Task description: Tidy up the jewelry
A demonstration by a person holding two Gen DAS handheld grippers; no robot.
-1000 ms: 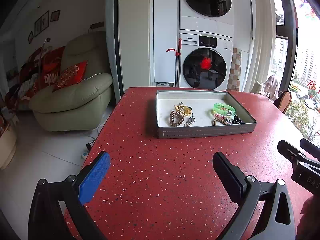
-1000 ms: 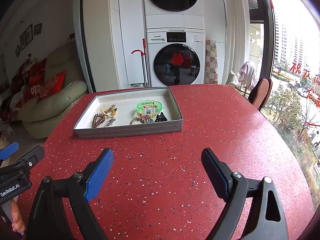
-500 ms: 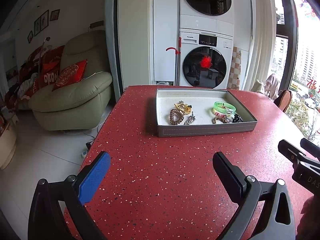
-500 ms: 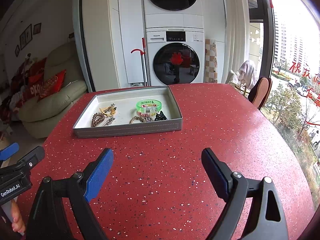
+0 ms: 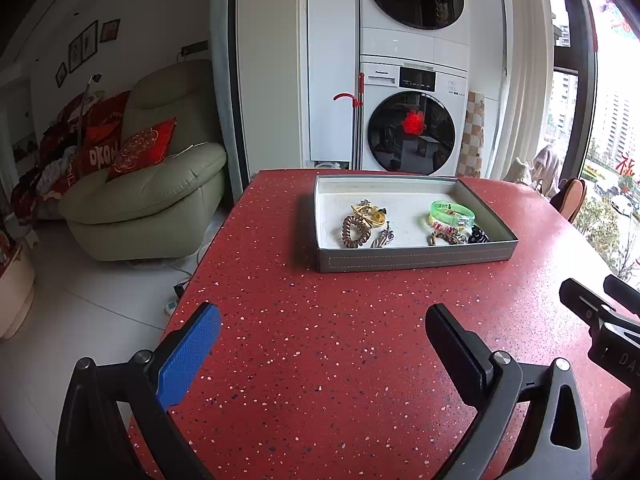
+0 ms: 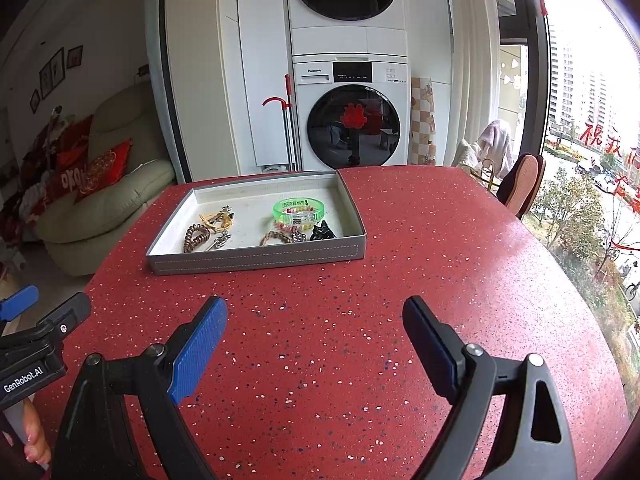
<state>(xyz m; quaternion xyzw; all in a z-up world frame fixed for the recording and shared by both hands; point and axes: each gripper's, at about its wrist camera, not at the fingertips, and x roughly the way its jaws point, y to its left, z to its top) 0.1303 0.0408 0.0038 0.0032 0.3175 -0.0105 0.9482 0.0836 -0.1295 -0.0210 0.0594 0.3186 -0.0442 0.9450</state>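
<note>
In the tray [image 5: 416,259], jewelry [image 5: 451,213] (untouched)

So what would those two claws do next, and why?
Probably move the right gripper forward toward the grey tray: both it and the left gripper are open, empty and short of it, and the green bangle lies on the right gripper's side.

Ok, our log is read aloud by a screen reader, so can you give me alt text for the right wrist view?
A grey tray of jewelry sits on a red speckled table, ahead and left of the open, empty right claw. Inside lie a green bangle, a brown coil tie and a black clip. The left claw shows at the left edge.
</note>
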